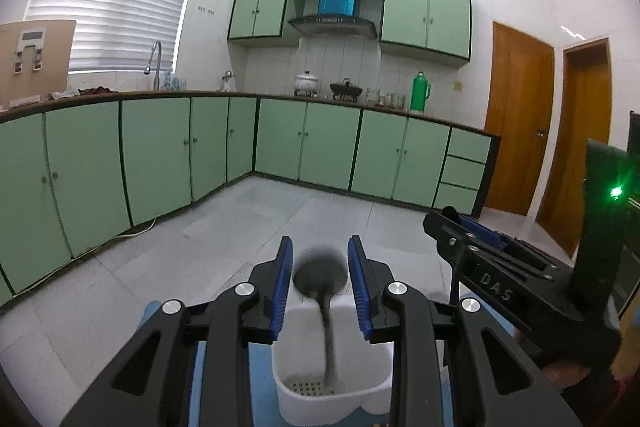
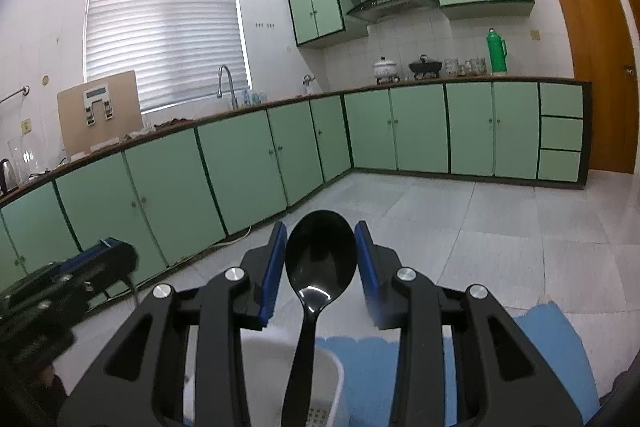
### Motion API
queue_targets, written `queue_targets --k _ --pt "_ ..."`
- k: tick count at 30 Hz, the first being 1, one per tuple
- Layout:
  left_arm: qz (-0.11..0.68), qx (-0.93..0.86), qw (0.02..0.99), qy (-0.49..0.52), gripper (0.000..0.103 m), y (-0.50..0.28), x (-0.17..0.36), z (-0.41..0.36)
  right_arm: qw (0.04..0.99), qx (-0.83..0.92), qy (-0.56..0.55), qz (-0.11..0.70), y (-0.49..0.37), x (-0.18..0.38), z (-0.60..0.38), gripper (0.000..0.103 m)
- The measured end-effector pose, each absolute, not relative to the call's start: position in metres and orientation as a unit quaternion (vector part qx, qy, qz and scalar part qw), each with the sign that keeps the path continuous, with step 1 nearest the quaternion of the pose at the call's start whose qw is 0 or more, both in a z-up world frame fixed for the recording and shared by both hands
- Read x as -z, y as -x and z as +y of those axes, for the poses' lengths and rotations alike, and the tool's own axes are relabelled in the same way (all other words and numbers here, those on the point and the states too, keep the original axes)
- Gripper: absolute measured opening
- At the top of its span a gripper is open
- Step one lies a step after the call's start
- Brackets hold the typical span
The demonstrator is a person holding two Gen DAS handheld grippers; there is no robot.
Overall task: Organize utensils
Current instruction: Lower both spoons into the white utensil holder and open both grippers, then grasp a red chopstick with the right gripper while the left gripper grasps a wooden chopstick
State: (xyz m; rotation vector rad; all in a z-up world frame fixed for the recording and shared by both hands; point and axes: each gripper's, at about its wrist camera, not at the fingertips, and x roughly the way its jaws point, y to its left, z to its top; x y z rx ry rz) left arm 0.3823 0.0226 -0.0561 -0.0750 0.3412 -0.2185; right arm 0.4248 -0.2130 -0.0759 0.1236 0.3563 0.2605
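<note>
Right now a black plastic serving spoon [image 2: 320, 259] stands handle-down in the white perforated utensil caddy [image 1: 332, 379], its bowl rising above the caddy's rim. The caddy sits on a blue mat [image 2: 460, 367]. Seen from the right gripper [image 2: 320, 267], the bowl lies between the blue pads with a gap on either side, so the jaws stand apart and clamp nothing. The left gripper [image 1: 318, 283], just beside the caddy, also frames the blurred bowl with its jaws apart. The spoon looks light, stiff and glossy, probably slippery on the curved bowl; the narrow neck just above the caddy's rim seems the surer hold.
</note>
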Motion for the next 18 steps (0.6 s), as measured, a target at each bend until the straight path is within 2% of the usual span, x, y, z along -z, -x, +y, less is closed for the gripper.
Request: queue_targets --k 2,5,8,10,13,15,18 --pt "0.173 0.109 0.978 0.033 0.039 -0.380 0.056 0.022 0.972 -0.132 -0.066 0.184 -0.421 0.076 -0.214 0.036" --pt "0.175 0.106 0.978 0.027 0.044 -0.370 0.053 0.025 0.971 -0.128 -0.066 0.189 -0.408 0.072 -0.218 0.042" --pt "0.180 0.101 0.978 0.028 0.051 -0.349 0.049 0.029 0.969 -0.122 -0.069 0.204 -0.389 0.069 -0.226 0.052" --pt "0.189 0.099 0.977 0.026 0.054 -0.333 0.051 0.031 0.966 -0.115 -0.071 0.220 -0.370 0.071 -0.232 0.066" --pt "0.215 0.091 0.972 0.018 0.061 -0.298 0.063 0.031 0.961 -0.116 -0.057 0.245 -0.331 0.079 -0.238 0.075" --pt "0.241 0.087 0.966 0.015 0.063 -0.276 0.077 0.030 0.957 -0.114 -0.048 0.262 -0.306 0.087 -0.240 0.080" --pt "0.280 0.082 0.956 0.018 0.063 -0.248 0.099 0.027 0.944 -0.115 -0.040 0.307 -0.266 0.108 -0.240 0.080"
